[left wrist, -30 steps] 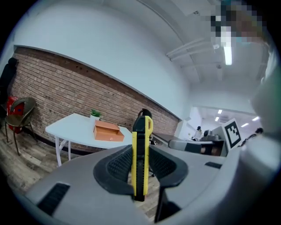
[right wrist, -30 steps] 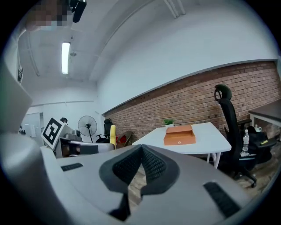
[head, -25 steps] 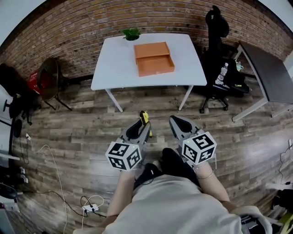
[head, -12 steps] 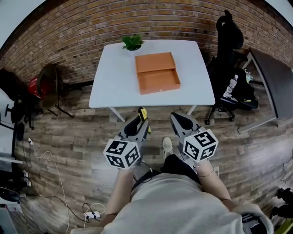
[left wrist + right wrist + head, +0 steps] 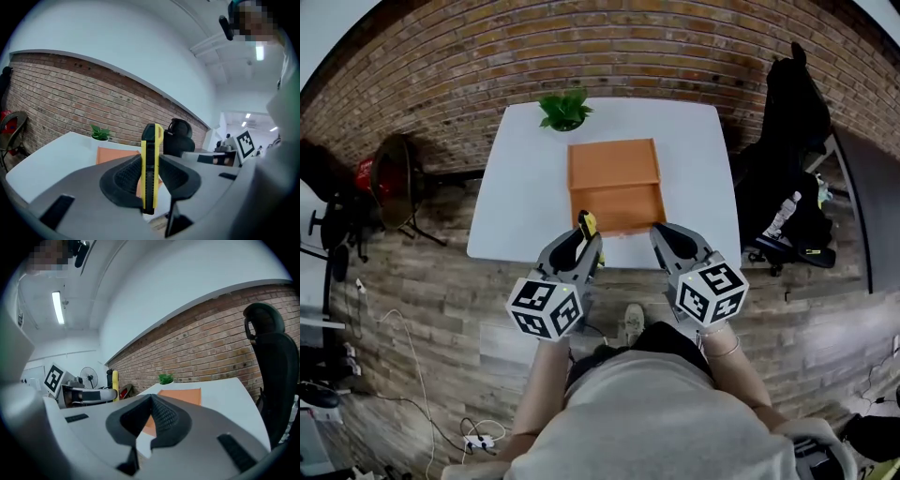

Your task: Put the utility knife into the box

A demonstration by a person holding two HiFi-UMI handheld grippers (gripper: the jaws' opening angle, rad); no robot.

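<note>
From the head view only the yellow tip of the utility knife (image 5: 587, 223) showed above my left gripper (image 5: 578, 246); the rest of it was buried between my fingers. The left gripper view showed more: my two left pads were clamped on the knife's flat sides, and it stood upright, yellow and black, with its lower end cut off behind my own body. I could not make out any blade.

My right gripper (image 5: 673, 242) had its pads pressed together with nothing between them.

The knife was in my grasp over the near edge of the white table (image 5: 520, 187), just short of the orange box (image 5: 614, 164), not inside it. My fingertips covered part of the box's near wall, so that corner was hard to read. The marker cubes hid the hands that held me.

Counted: two grippers, one knife, one box lying open in two shallow halves, one table, one green plant (image 5: 563, 111) at the far edge, one black chair (image 5: 792, 141) to the right, partly cut off.
</note>
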